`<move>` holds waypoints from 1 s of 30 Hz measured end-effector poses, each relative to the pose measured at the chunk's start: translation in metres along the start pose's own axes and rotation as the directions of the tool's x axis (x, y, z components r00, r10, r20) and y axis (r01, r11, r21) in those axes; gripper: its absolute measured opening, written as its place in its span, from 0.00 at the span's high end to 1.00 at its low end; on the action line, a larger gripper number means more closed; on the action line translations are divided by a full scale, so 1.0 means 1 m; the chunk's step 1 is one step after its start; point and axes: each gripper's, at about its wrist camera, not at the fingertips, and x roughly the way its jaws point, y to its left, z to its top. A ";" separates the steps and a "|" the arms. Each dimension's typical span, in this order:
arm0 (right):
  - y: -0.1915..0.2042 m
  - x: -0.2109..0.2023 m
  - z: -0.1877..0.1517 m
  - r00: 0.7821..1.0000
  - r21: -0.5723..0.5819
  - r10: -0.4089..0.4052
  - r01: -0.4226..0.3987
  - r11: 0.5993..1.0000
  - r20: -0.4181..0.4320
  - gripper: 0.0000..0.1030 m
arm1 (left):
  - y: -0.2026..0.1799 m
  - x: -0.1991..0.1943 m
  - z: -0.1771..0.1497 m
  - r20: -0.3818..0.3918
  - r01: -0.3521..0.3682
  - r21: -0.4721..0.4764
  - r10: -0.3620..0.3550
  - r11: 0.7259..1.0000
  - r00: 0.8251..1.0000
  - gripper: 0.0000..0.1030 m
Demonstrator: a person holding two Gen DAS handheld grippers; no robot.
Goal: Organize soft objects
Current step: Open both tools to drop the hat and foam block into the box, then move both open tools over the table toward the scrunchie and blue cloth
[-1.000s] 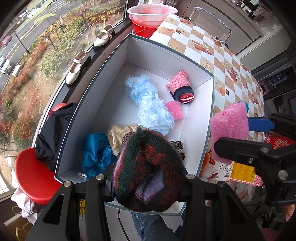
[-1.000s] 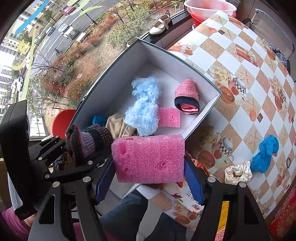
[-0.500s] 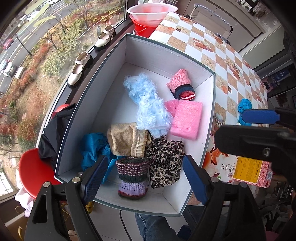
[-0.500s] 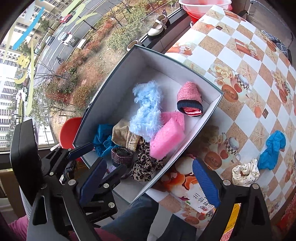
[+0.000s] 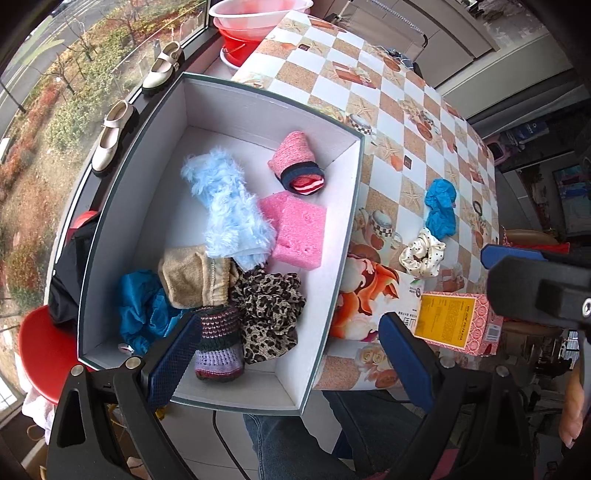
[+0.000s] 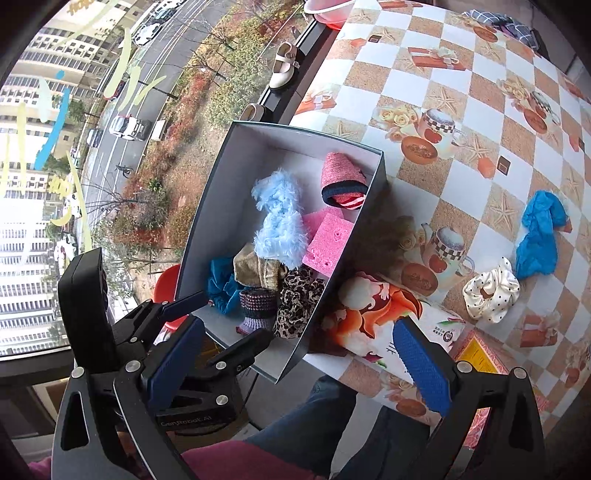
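A white box (image 5: pixel 347 229) (image 6: pixel 373 206) holds several soft things: a dark knitted piece (image 5: pixel 218 343) (image 6: pixel 256 306), a pink sponge (image 5: pixel 299 232) (image 6: pixel 327 240), a light blue fluffy piece (image 5: pixel 229 206), a leopard scrunchie (image 5: pixel 269 314), a tan cloth (image 5: pixel 192 277), a blue cloth (image 5: pixel 140 310) and a pink sock (image 5: pixel 299 162). My left gripper (image 5: pixel 291 358) (image 6: pixel 218 321) is open and empty above the box's near end. My right gripper (image 6: pixel 299 365) is open and empty over the table edge. A white dotted scrunchie (image 6: pixel 489 291) (image 5: pixel 421 254) and a blue cloth (image 6: pixel 539 232) (image 5: pixel 439 206) lie on the table.
The checkered table (image 6: pixel 461 110) carries a pink carton (image 5: pixel 458 325) near its front edge. Red and pink basins (image 5: pixel 255 22) stand at the far end. Shoes (image 5: pixel 110 136) sit on the window ledge left of the box. A red stool (image 5: pixel 40 350) stands below.
Both grippers opened: the knitted piece and the pink sponge dropped into the box. Both grippers then drew back and to the right, bringing the table's scrunchie and blue cloth into view.
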 end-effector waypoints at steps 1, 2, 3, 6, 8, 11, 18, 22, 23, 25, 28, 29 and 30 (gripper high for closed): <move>-0.005 -0.008 -0.004 1.000 0.024 0.015 -0.016 1.000 0.007 0.00 | -0.007 -0.002 0.003 -0.005 0.009 0.021 -0.009 1.000 1.000 0.06; -0.011 -0.016 -0.008 0.999 0.047 0.031 -0.032 0.998 0.014 0.00 | -0.016 -0.003 0.006 -0.011 0.013 0.046 -0.012 0.999 1.000 0.06; -0.016 -0.025 -0.012 0.999 0.067 0.043 -0.045 0.997 0.023 0.00 | -0.025 -0.004 0.008 -0.016 0.014 0.071 -0.013 0.997 1.000 0.06; -0.035 -0.054 -0.025 0.995 0.116 0.069 -0.076 0.990 0.065 0.00 | -0.054 -0.002 0.017 -0.034 0.026 0.146 -0.021 0.989 0.999 0.05; -0.050 -0.072 -0.034 0.994 0.149 0.061 -0.074 0.986 0.087 0.00 | -0.072 0.001 0.021 -0.046 0.037 0.180 -0.029 0.983 0.999 0.06; -0.076 -0.093 -0.047 0.994 0.205 0.018 -0.040 0.978 0.108 0.00 | -0.096 0.010 0.025 -0.065 0.047 0.212 -0.034 0.976 0.997 0.05; -0.149 -0.133 -0.065 0.984 0.324 -0.098 0.045 0.945 0.150 0.00 | -0.142 0.038 0.038 -0.104 0.028 0.274 0.001 0.961 0.995 0.05; -0.198 -0.130 -0.069 0.982 0.395 -0.132 0.070 0.916 0.132 0.00 | -0.158 0.064 0.048 -0.134 -0.005 0.292 0.046 0.956 0.990 0.05; -0.210 -0.125 -0.069 0.984 0.412 -0.128 0.067 0.909 0.121 0.00 | -0.161 0.071 0.051 -0.142 -0.015 0.297 0.059 0.955 0.988 0.05; -0.233 -0.112 -0.069 0.990 0.449 -0.108 0.054 0.892 0.096 0.00 | -0.168 0.088 0.056 -0.167 -0.031 0.309 0.086 0.950 0.982 0.05; -0.257 -0.095 -0.066 0.994 0.477 -0.094 0.053 0.877 0.063 0.00 | -0.179 0.116 0.061 -0.206 -0.045 0.321 0.116 0.946 0.972 0.05; -0.263 -0.089 -0.064 0.994 0.480 -0.095 0.058 0.875 0.054 0.00 | -0.184 0.125 0.062 -0.214 -0.046 0.325 0.121 0.945 0.969 0.05; -0.269 -0.085 -0.062 0.994 0.483 -0.096 0.061 0.874 0.048 0.00 | -0.189 0.134 0.063 -0.223 -0.045 0.331 0.125 0.943 0.967 0.05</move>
